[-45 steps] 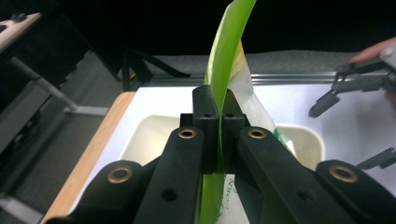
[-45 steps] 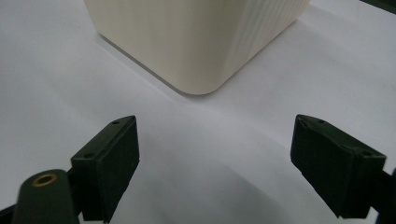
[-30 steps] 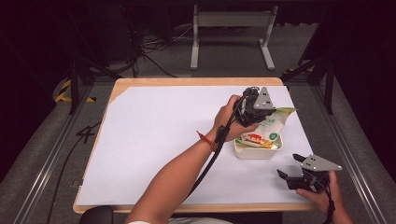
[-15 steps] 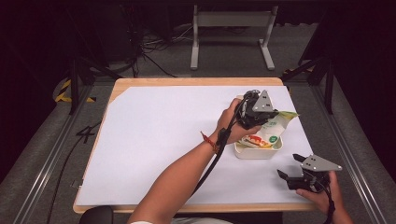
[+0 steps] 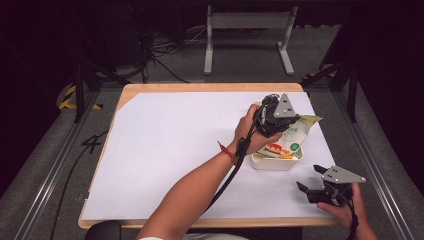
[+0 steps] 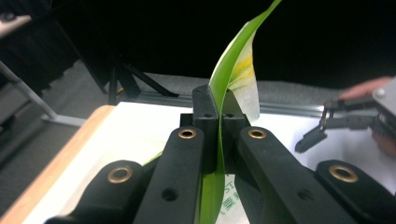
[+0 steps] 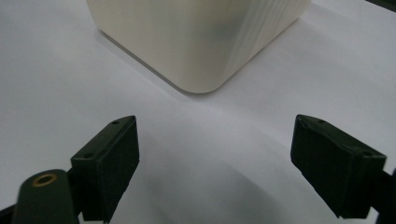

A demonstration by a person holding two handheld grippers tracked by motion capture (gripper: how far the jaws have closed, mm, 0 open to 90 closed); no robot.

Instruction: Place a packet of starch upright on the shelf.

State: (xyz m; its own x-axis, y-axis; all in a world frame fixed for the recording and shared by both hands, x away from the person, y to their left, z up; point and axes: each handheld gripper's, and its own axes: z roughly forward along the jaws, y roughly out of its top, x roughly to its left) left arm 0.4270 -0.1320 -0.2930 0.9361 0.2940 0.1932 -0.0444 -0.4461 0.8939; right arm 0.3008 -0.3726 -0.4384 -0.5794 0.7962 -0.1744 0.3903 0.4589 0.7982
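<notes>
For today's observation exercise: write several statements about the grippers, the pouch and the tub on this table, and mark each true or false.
1. The left gripper is shut on the green-edged pouch. True.
2. The right gripper holds the cream tub. False: its jaws stand open, short of the tub.
3. The pouch sits partly in the tub. True.
4. The tub stands at the table's left edge. False: it is near the right edge.

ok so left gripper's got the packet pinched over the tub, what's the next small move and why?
Probably lower the packet further into the cream tub: the left gripper is shut on its green edge and it lies tilted across the rim. The right gripper rests open on the table, short of the tub.
</notes>
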